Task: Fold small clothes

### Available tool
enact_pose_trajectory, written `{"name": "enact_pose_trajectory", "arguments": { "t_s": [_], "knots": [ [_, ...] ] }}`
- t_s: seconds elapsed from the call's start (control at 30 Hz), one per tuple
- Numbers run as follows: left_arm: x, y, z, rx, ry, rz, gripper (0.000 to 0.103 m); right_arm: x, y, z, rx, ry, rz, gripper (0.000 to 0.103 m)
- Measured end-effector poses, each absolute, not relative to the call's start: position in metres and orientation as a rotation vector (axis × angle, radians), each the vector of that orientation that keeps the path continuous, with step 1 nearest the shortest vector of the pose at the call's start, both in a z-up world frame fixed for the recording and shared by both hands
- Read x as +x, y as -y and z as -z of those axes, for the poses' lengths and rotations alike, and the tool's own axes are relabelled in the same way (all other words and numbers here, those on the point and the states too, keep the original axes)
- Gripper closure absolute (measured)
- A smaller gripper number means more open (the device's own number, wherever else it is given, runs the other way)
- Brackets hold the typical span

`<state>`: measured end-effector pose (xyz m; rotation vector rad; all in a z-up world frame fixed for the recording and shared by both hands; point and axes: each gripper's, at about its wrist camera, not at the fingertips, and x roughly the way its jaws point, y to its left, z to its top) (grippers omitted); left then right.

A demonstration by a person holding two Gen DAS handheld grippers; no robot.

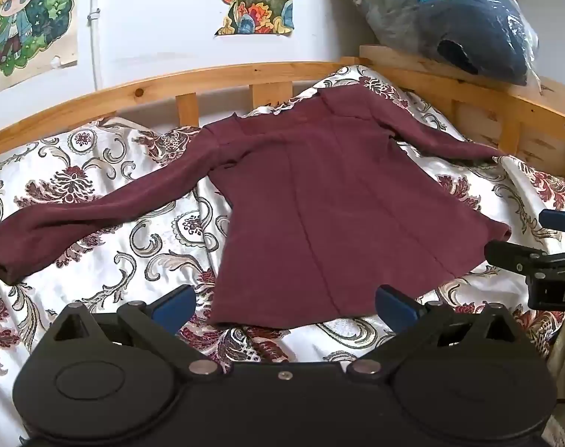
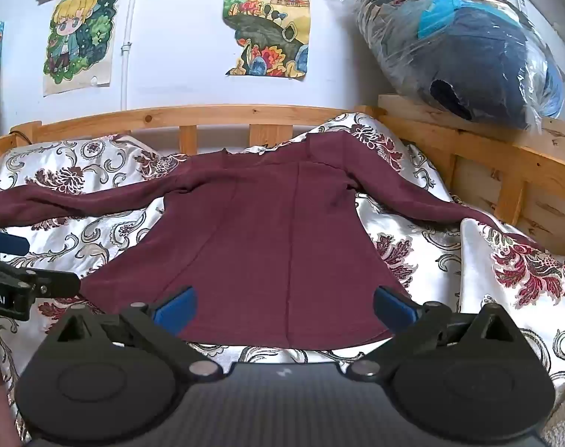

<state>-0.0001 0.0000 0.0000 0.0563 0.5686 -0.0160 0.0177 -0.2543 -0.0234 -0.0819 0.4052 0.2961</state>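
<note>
A maroon long-sleeved top [image 1: 319, 201] lies spread flat on the patterned bedspread [image 1: 96, 171], collar toward the wall, hem toward me, both sleeves stretched out sideways. It also shows in the right wrist view [image 2: 267, 238]. My left gripper [image 1: 286, 303] is open and empty, just above the hem near its left corner. My right gripper [image 2: 286, 307] is open and empty, over the hem's middle and right part. The right gripper shows at the right edge of the left wrist view [image 1: 535, 238]; the left gripper shows at the left edge of the right wrist view [image 2: 25, 268].
A wooden bed rail [image 1: 222, 78] runs along the far side and the right [image 2: 505, 171]. A plastic-wrapped dark bundle [image 2: 468, 56] rests on the right rail. Posters [image 2: 267, 26] hang on the white wall. Bedspread folds rise at the right [image 2: 505, 260].
</note>
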Motion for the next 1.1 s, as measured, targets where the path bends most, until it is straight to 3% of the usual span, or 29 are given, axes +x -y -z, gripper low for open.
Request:
{"name": "enact_pose_trajectory", "arguments": {
  "t_s": [1.1],
  "knots": [
    [-0.001, 0.0049, 0.0, 0.069, -0.572, 0.013, 0.001, 0.0186, 0.2514, 0.0245, -0.087, -0.408, -0.301, 0.0]
  ]
}}
